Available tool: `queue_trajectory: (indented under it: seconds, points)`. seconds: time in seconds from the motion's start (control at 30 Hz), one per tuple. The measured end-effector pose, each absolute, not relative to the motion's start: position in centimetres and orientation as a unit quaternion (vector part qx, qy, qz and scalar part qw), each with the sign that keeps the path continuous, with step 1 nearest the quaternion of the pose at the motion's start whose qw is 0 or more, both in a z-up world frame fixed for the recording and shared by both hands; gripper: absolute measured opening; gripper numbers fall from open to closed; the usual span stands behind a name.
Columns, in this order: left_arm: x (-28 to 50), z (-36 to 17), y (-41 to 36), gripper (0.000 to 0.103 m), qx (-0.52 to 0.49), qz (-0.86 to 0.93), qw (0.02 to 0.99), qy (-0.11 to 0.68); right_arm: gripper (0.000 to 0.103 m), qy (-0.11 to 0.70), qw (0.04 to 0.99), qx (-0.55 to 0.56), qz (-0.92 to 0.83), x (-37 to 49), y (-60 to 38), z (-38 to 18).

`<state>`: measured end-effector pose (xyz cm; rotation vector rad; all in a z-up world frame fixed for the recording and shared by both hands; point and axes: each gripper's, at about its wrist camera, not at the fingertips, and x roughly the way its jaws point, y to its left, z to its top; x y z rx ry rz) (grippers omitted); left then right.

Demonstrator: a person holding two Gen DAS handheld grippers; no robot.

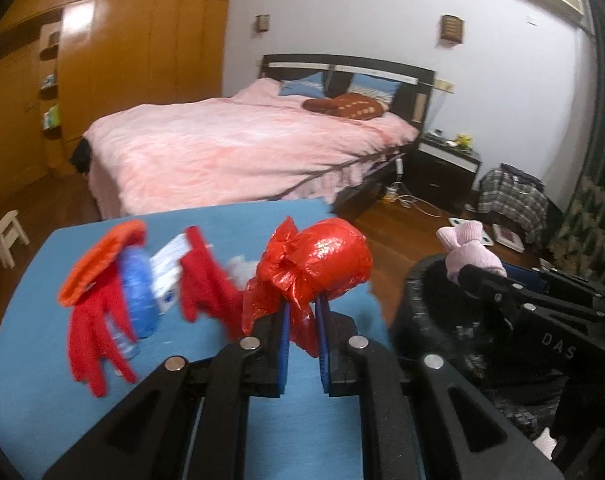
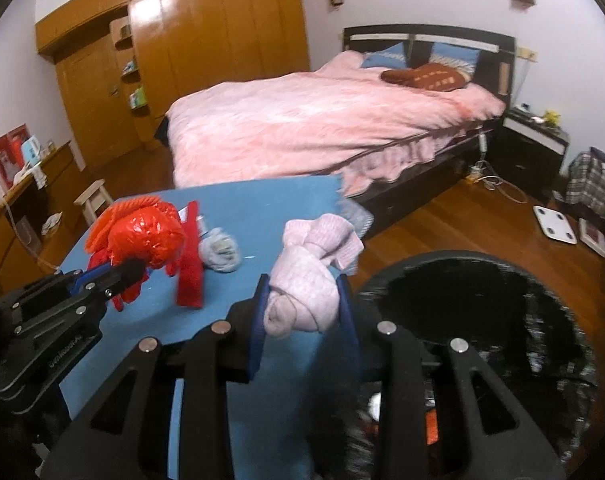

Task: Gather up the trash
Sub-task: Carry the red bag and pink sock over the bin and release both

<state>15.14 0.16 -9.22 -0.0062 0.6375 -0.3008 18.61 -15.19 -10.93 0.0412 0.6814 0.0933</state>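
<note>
- In the left wrist view, the left gripper (image 1: 302,316) is clenched on the knotted tail of a red plastic bag (image 1: 322,266), whose round bulk sits above the fingertips at the middle of the frame.
- In the right wrist view, the right gripper (image 2: 304,304) grasps a rolled pink sock (image 2: 306,280) between its blue pads, at the centre of the frame.
- A black bin (image 2: 502,320) lined with a dark bag fills the lower right of the right wrist view, just beside the held sock.
- The blue table (image 1: 222,224) spreads across the lower left of both views.
- On it, at the left of the left wrist view, lie red gloves (image 1: 90,340), with a blue bundle (image 1: 140,292) and a white carton (image 1: 168,272) beside them.
- A grey sock ball (image 2: 220,250) rests on the table left of centre in the right wrist view.
</note>
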Motion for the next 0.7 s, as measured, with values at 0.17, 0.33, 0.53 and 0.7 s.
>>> queue_trajectory:
  seconds: [0.17,0.33,0.53,0.7]
  points:
    - [14.7,-8.6,-4.2,0.012,0.007,-0.193,0.931,0.309,0.032,0.324,0.946,0.033,0.005,16.6,-19.5,-10.1]
    - [14.4,-8.7,-9.0,0.012,0.023,-0.240,0.918,0.314,0.032,0.322,0.945,0.040,-0.037,14.8,-23.3,-10.2]
    - [14.0,-9.8,-13.7,0.012,0.040,-0.282,0.902,0.323,0.032,0.327,0.941,0.049,-0.079,13.4,-27.6,-11.3]
    - [14.3,-10.3,-17.0,0.012,0.050,-0.305,0.893,0.326,0.032,0.330,0.937,0.058,-0.101,12.2,-29.6,-12.4]
